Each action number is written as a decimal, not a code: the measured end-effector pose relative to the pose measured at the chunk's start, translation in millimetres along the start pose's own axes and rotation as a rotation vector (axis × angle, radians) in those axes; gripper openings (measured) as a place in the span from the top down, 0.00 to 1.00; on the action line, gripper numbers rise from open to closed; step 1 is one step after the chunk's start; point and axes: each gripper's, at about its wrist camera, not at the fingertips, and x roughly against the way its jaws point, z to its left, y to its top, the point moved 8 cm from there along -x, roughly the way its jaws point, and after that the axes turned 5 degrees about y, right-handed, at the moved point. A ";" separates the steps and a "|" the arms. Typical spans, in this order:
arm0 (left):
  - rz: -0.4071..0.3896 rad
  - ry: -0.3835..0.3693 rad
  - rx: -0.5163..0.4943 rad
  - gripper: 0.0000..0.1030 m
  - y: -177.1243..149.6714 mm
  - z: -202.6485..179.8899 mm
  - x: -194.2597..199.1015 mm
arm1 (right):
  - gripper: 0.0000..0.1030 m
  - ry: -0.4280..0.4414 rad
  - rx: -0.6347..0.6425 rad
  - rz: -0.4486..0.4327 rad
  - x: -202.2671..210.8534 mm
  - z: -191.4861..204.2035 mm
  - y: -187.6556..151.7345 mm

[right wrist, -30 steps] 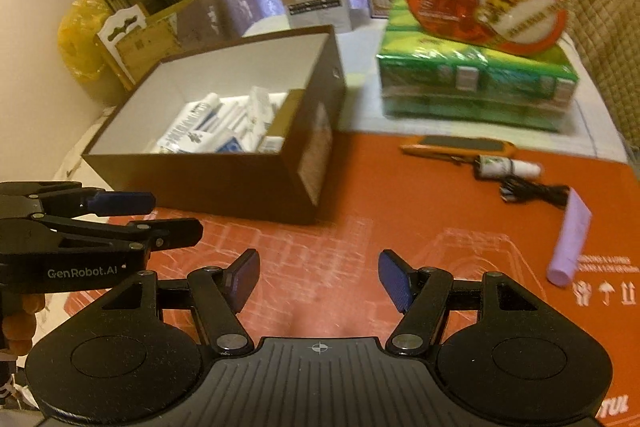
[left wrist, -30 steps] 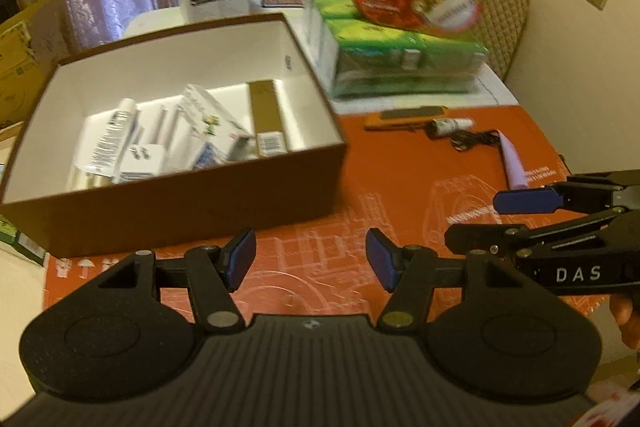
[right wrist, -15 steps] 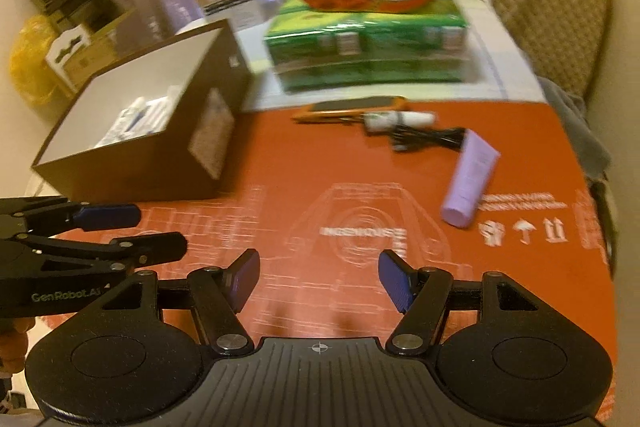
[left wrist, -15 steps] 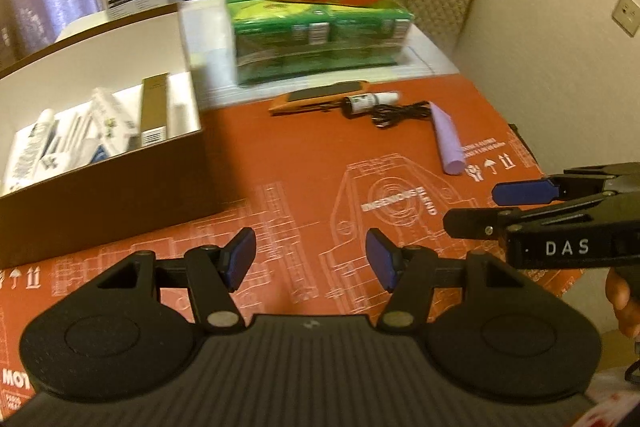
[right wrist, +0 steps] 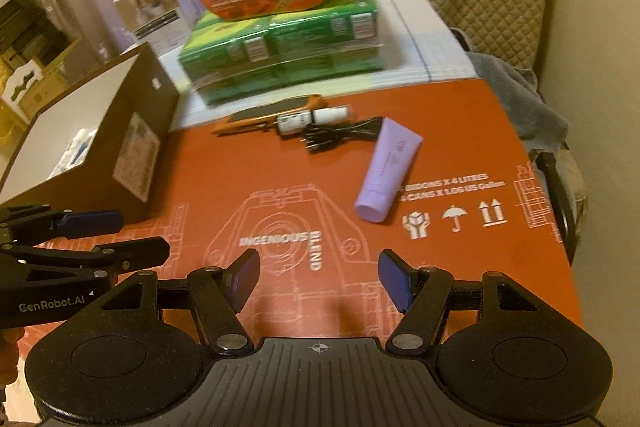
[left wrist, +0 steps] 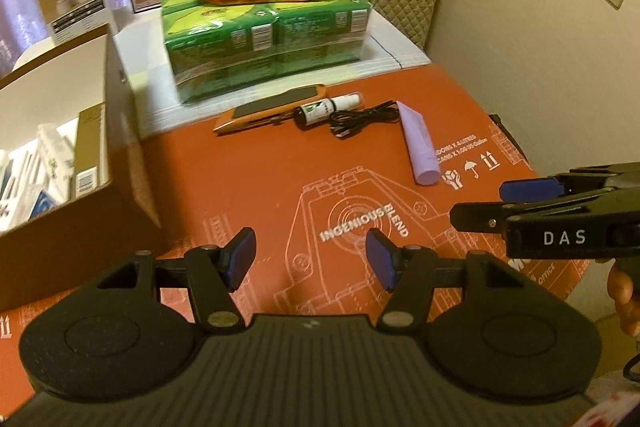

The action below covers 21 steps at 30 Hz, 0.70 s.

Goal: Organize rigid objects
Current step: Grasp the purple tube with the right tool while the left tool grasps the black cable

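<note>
At lower centre of both wrist views: left gripper (left wrist: 310,259) and right gripper (right wrist: 318,277), jaws parted, nothing held. Right of centre on orange printed cardboard sheet (right wrist: 460,267): lilac plastic tube (right wrist: 388,169), still loose. Far left: brown cardboard box (right wrist: 92,155), partly filled. Step judged: approach. Next: straddle tube, clamp, carry to box.

The left gripper (left wrist: 310,259) is pointing steeply down over the red mat (left wrist: 240,171), its blue-padded jaws standing apart with nothing between them. The right gripper (right wrist: 316,281) is hanging beside it toward the mat's right edge, tilted down likewise, jaws parted and empty. A hand (left wrist: 622,291) is gripping the right gripper's handle from below.
</note>
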 end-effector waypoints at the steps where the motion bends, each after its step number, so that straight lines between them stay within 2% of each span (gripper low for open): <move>1: -0.002 -0.003 -0.005 0.45 2.5 -1.5 -3.3 | 0.39 -0.007 -0.007 -0.005 -1.8 -4.2 2.2; 13: -0.003 -0.037 -0.074 0.45 32.9 -20.1 -54.3 | 0.40 -0.074 -0.057 -0.034 -33.0 -44.5 23.2; 15: 0.002 -0.040 -0.082 0.45 35.9 -22.0 -62.6 | 0.47 -0.081 -0.056 -0.033 -39.7 -48.4 26.1; 21: 0.005 -0.043 -0.108 0.45 44.9 -23.7 -83.6 | 0.57 -0.091 -0.072 -0.031 -63.6 -56.6 35.6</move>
